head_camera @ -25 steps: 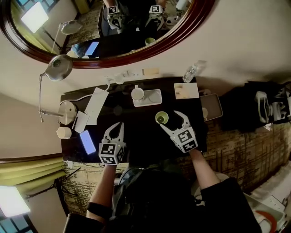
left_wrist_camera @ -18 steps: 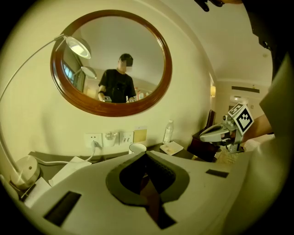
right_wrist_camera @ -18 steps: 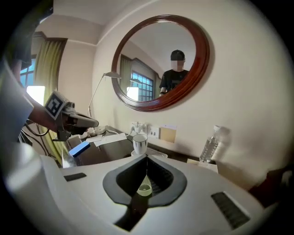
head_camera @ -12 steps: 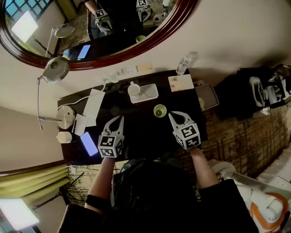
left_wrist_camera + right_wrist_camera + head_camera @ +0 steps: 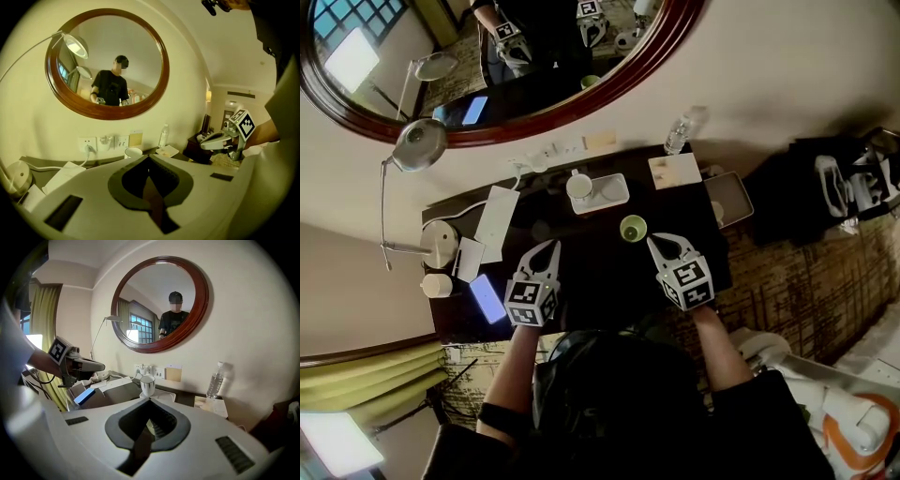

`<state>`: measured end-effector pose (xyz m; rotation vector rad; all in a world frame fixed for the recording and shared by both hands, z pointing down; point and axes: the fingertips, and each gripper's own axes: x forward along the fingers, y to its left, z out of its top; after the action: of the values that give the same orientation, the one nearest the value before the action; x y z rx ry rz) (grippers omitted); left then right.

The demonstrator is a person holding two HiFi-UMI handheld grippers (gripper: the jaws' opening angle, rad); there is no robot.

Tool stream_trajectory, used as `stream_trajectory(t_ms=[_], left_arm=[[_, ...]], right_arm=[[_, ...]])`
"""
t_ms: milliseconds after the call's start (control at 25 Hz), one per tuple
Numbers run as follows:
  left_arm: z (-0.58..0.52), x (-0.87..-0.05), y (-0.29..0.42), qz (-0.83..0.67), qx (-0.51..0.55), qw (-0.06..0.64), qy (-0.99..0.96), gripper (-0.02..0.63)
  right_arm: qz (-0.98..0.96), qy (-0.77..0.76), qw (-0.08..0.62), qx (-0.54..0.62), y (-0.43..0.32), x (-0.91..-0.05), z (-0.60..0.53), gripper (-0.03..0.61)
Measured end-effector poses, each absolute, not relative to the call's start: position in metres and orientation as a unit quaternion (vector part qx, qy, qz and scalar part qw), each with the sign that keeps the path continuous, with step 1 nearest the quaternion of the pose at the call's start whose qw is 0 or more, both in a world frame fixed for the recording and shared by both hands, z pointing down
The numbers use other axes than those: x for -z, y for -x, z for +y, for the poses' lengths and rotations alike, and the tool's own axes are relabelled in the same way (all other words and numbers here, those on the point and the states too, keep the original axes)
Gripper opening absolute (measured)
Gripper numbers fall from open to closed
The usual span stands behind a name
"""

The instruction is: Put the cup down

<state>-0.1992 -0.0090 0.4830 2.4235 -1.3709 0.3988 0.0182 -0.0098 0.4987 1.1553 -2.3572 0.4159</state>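
The green cup [image 5: 632,228] stands upright on the dark table [image 5: 591,272], right of its middle. My right gripper [image 5: 660,243] is shut and empty, its tips just right of the cup and apart from it. My left gripper [image 5: 547,249] is shut too, holds nothing, and hovers over the table's left half. In the left gripper view the shut jaws [image 5: 147,160] point at the wall, with the right gripper [image 5: 219,139] off to the right. In the right gripper view the jaws [image 5: 150,402] are closed and hide most of the green cup.
A white mug [image 5: 579,188] stands on a white tray [image 5: 614,192] at the back. A blue phone [image 5: 486,298], papers [image 5: 497,217] and a desk lamp [image 5: 420,143] are at the left. A water bottle [image 5: 678,136] and a notepad [image 5: 673,171] sit back right, under the round mirror [image 5: 609,89].
A second ago my right gripper stood open around the green cup. It has let go, drawn back to the right and shut. The left gripper has barely moved.
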Motion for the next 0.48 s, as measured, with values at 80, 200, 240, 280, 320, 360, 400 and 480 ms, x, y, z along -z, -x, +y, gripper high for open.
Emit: stream_trajectory(t_ms=[80, 200, 240, 280, 320, 360, 400, 480], left_arm=[[-0.012, -0.482, 0.194, -0.467, -0.14, 0.159, -0.859, 0.026], [-0.023, -0.491, 0.186, -0.444, -0.144, 0.16, -0.87, 0.157], [-0.029, -0.498, 0.183, -0.438, -0.144, 0.163, -0.872, 0.216], [-0.035, -0.505, 0.181, -0.433, -0.145, 0.165, -0.874, 0.263], [-0.042, -0.51, 0.178, -0.429, -0.149, 0.166, -0.875, 0.302], [-0.048, -0.513, 0.175, -0.426, -0.156, 0.166, -0.876, 0.358], [-0.054, -0.517, 0.172, -0.422, -0.162, 0.167, -0.876, 0.406], [-0.066, -0.535, 0.171, -0.41, -0.174, 0.162, -0.881, 0.467]], right_arm=[[-0.859, -0.426, 0.236, -0.158, -0.019, -0.501, -0.01, 0.014], [-0.854, -0.435, 0.232, -0.168, -0.023, -0.506, -0.009, 0.014], [-0.852, -0.438, 0.231, -0.171, -0.024, -0.508, -0.008, 0.014], [-0.849, -0.442, 0.229, -0.176, -0.026, -0.509, -0.007, 0.014], [-0.846, -0.447, 0.226, -0.181, -0.028, -0.509, -0.007, 0.014], [-0.843, -0.452, 0.223, -0.186, -0.031, -0.512, -0.006, 0.014], [-0.84, -0.458, 0.219, -0.193, -0.034, -0.514, -0.006, 0.014], [-0.832, -0.47, 0.207, -0.209, -0.037, -0.517, -0.005, 0.014]])
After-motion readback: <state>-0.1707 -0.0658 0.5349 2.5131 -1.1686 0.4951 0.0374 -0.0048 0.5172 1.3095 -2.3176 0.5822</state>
